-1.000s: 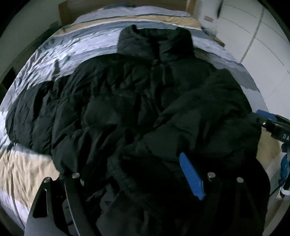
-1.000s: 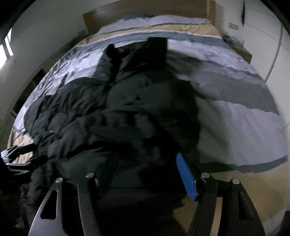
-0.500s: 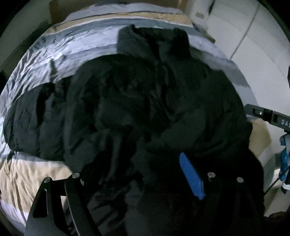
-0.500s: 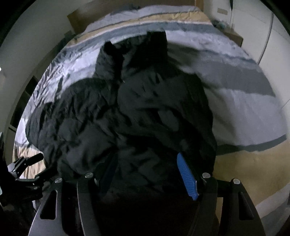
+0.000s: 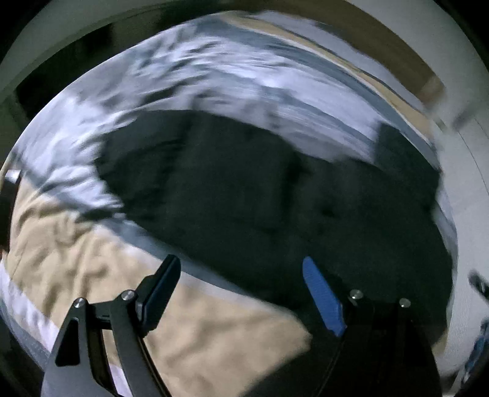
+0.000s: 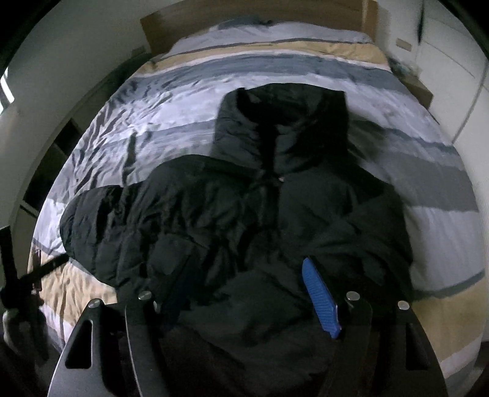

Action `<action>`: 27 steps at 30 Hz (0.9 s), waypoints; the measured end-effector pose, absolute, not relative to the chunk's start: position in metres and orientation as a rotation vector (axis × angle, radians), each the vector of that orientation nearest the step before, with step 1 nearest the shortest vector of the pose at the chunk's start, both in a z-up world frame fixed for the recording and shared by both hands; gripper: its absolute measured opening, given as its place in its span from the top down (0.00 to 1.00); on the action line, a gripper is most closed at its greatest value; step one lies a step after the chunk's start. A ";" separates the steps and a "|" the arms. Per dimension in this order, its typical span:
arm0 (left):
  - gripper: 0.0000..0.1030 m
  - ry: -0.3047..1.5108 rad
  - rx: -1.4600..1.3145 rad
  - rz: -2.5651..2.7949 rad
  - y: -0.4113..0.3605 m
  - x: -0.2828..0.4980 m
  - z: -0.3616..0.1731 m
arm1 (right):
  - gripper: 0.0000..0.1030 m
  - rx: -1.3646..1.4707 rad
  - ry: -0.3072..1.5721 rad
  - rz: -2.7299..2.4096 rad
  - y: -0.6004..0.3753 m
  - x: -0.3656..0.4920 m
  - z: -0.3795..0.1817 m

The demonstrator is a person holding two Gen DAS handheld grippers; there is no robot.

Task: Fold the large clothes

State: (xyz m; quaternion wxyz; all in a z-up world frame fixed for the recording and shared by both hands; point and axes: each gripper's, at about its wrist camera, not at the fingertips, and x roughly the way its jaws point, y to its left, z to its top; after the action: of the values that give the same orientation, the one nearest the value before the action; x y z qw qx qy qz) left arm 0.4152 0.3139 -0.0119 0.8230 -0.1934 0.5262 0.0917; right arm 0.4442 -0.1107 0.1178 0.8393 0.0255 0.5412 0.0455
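A large black puffer jacket (image 6: 244, 220) lies face up on the bed with its hood (image 6: 281, 122) toward the headboard. Its left sleeve (image 6: 91, 213) sticks out, and the right side is folded in over the body. My right gripper (image 6: 244, 290) hangs over the lower middle of the jacket, its jaws opening, with no fabric pinched between them. In the blurred left wrist view my left gripper (image 5: 241, 293) stands wide open above the edge of the jacket (image 5: 259, 189) and the beige stripe of the cover, holding nothing.
The bed cover (image 6: 189, 91) is striped white, grey and beige and has a wooden headboard (image 6: 244, 18) behind it. White wardrobe doors (image 6: 452, 61) stand at the right. A dark shelf unit (image 6: 52, 158) runs along the bed's left side. A dark blurred device (image 6: 18, 281) shows at the left edge.
My left gripper swung fast to the left, off the jacket's body toward its left edge, and its view rolled. My right gripper shifted left to the jacket's middle and pulled back a little.
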 end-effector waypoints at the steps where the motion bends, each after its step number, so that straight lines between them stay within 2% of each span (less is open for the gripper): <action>1: 0.21 1.116 -0.450 0.232 0.340 0.417 -0.018 | 0.30 0.042 1.149 0.101 -0.104 0.448 0.118; 8: 0.21 1.083 -0.748 0.310 0.433 0.430 -0.063 | 0.30 -0.016 1.154 0.097 -0.082 0.463 0.125; 14: 0.21 1.063 -0.958 0.303 0.455 0.437 -0.103 | 0.30 -0.044 1.160 0.070 -0.080 0.469 0.130; 23: 0.24 0.909 -1.276 0.265 0.474 0.444 -0.137 | 0.28 -0.062 1.154 0.043 -0.088 0.468 0.139; 24: 0.27 0.882 -1.315 0.267 0.476 0.442 -0.139 | 0.27 -0.060 1.153 0.040 -0.090 0.466 0.140; 26: 0.51 0.851 -1.355 0.265 0.476 0.435 -0.140 | 0.27 -0.058 1.148 0.035 -0.094 0.462 0.142; 27: 0.58 0.842 -1.366 0.257 0.475 0.432 -0.139 | 0.27 -0.055 1.146 0.031 -0.095 0.461 0.143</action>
State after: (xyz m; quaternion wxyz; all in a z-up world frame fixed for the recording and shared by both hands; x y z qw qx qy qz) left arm 0.4325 0.4746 -0.1387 0.6877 -0.6103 0.3761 0.1148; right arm 0.4606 -0.0951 0.1429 0.8397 -0.0263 0.5422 0.0148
